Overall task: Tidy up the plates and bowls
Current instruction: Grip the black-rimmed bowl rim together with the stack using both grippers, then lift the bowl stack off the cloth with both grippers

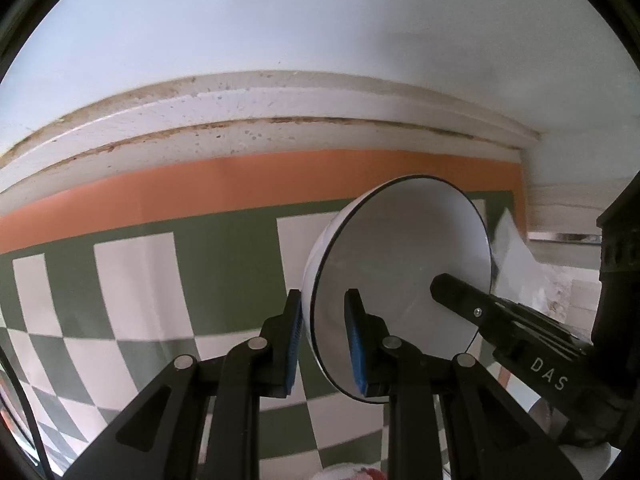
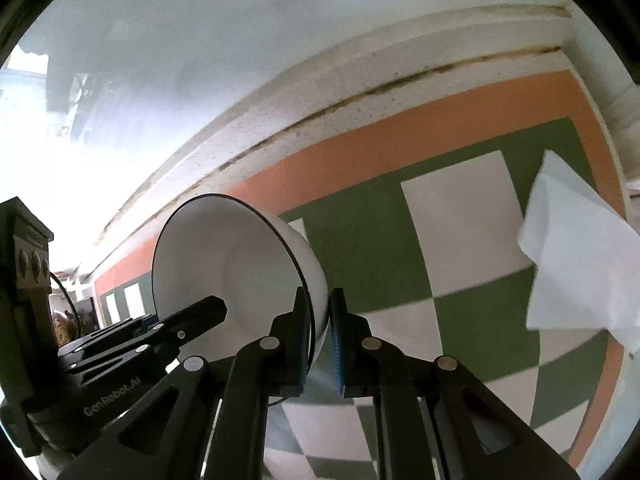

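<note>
I have 1 white bowl (image 1: 400, 280) held up off the checkered cloth (image 1: 132, 280), and both claws are on it. My left claw (image 1: 326, 344) is clamped across the rim at the bowl's near edge, 1 finger outside the wall and 1 inside. My right claw (image 2: 320, 332) is pinched on the rim the same way from the opposite side. The bowl is tipped on edge, its open face turned toward my right claw's side in the left view and toward my left claw in the right view, so it sits directly between the 2 claws with neither nearer. I judge the coming move turns on that tilt: the mouth has to roll level before I set it down.

Count: 1 bowl, 0 plates in view, 1 white paper sheet (image 2: 576, 256) lying right of my right claw.
</note>
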A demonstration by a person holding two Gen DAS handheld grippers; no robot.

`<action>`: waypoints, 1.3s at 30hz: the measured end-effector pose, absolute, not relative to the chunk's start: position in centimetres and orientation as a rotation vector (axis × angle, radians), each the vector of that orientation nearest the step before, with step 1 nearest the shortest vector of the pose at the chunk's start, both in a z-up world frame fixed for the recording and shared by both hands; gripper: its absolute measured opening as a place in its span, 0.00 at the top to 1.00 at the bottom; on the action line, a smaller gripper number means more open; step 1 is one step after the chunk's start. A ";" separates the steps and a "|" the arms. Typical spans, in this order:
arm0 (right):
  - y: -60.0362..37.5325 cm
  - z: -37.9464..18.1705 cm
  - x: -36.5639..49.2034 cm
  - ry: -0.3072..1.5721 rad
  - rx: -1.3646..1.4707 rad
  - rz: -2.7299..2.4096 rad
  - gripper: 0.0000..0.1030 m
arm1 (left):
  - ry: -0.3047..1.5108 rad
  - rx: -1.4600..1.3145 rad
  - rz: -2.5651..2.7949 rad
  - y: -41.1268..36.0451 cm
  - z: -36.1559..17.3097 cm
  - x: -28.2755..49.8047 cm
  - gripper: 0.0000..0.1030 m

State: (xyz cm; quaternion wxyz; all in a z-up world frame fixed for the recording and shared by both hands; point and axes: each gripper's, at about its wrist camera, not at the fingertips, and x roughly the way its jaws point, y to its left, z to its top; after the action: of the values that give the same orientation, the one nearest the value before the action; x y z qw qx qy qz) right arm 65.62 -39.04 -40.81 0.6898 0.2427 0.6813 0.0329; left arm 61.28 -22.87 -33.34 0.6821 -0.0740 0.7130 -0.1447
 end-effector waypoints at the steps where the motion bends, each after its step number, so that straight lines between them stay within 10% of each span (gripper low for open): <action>1: -39.1 -40.2 65.2 1.518 0.545 0.073 0.89 | 1.593 -0.165 -0.329 -22.9 -32.8 60.9 0.82; 19: -37.9 -29.7 48.8 1.439 0.559 0.080 0.89 | 1.546 -0.130 -0.464 -21.7 -24.2 46.1 0.82; 39: -36.1 -34.4 37.5 1.562 0.559 0.064 0.89 | 1.666 -0.071 -0.449 -21.7 -29.3 36.8 0.82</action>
State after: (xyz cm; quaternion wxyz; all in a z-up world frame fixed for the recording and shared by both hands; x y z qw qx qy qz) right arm 37.46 -36.12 -34.36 0.6747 0.2484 0.6945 0.0284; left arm 36.81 -21.67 -29.30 0.6498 -0.0312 0.7333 -0.1975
